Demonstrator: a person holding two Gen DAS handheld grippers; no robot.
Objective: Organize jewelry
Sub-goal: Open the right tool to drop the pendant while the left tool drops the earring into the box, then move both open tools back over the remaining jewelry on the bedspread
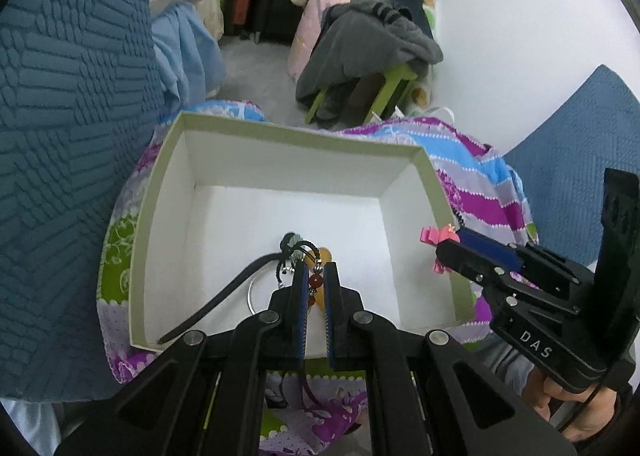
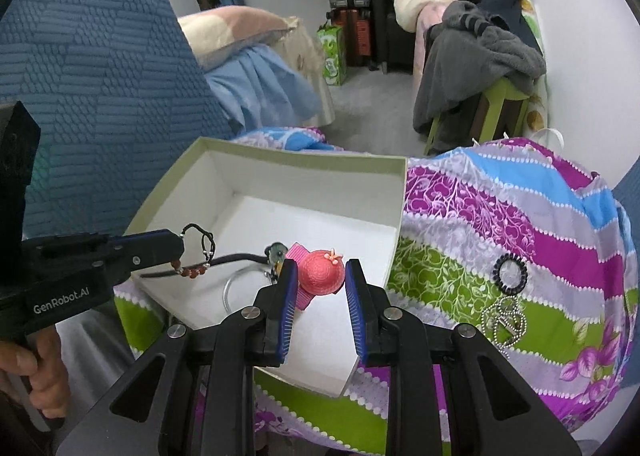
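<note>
**Both grippers at the box, each with a piece: drop-off step**

Step in hand (judged): placing pieces into the white box [image 2: 280, 168], which sits on the patterned cloth [image 2: 500, 216]. Already lying on the box floor: a silver bangle [image 2: 230, 288], a black cord [image 2: 236, 257] and a grey-green pendant [image 2: 276, 250].

Left gripper [image 1: 315, 276]: jaws nearly closed, clamped on a beaded bracelet [image 1: 314, 282] with red and amber beads on dark cord. From the right wrist view the bracelet dangles from the tips above the box floor, inside the left wall.

Right gripper [image 2: 321, 276]: jaws set about a pink hat clip [image 2: 322, 271]; the pads appear to touch its brim, so I take it as gripped. It is over the box's near right corner.

Still outside the box, right of it on the cloth: a black hair ring [image 2: 509, 273] and a bead chain [image 2: 502, 320].

Next move calls for (judged): lower each piece closer to the box floor, clear of the bangle and cord, then open the jaws.

Pose: left tool reaches in level from the box's left side; right tool points forward over the near rim. Hands grip the handles below.
</note>
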